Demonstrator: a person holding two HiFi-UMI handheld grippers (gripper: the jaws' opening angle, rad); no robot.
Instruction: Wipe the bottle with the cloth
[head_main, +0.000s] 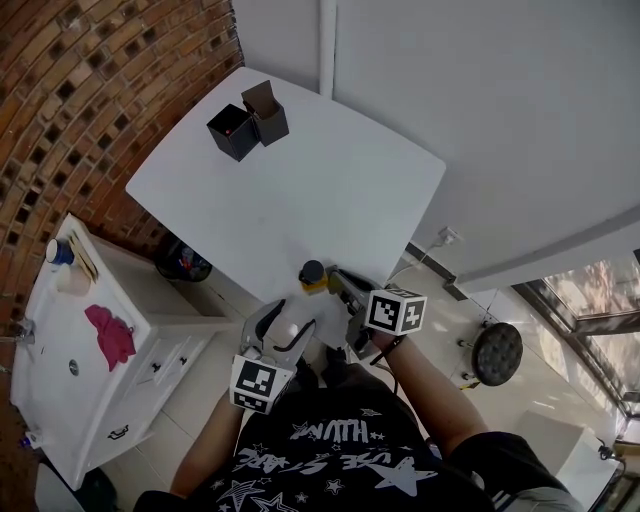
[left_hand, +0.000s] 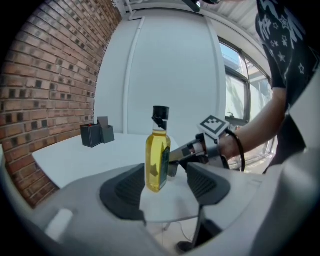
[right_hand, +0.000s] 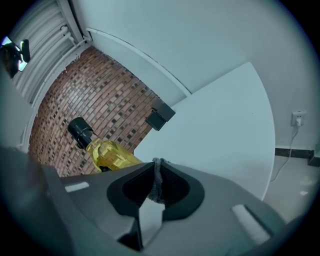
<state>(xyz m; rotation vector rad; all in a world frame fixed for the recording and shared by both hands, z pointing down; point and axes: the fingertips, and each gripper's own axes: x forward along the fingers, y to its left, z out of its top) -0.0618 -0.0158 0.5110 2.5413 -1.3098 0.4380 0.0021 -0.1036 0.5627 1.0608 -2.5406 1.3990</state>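
- A clear glass bottle (head_main: 313, 276) of yellow oil, flat-sided with rounded shoulders and a black cylindrical screw cap, stands upright on the tabletop close to the corner nearest the person.
- The smooth white tabletop (head_main: 300, 180) is a matte square slab with rounded corners.
- The left gripper (left_hand: 166, 170), a grey moulded shell with dark ribbed pads, has its claw spread. In the left gripper view the bottle rises in the gap, nearer the left pad, and bare table shows between the bottle and the right pad. Neither pad presses on the glass.
- The right gripper (right_hand: 157, 165) has its claw pressed together, pinching a thin fold of grey woven cloth (right_hand: 158, 185). The fabric's fuzzy edge pokes out past the jaw tips.
- In the right gripper view the bottle lies just beside the left jaw, its cap pointing away from the claw. Whether the cloth touches the glass cannot be told.
- In the head view the right gripper reaches in beside the bottle from the person's right. Its cube with black-and-white square markers (head_main: 396, 310) sits above the wrist.
- Two black open-topped square boxes (head_main: 248, 122) stand touching each other at the far corner of the tabletop, well apart from the bottle.
- A rough red-brown brick wall (head_main: 90, 100) runs along the left side.
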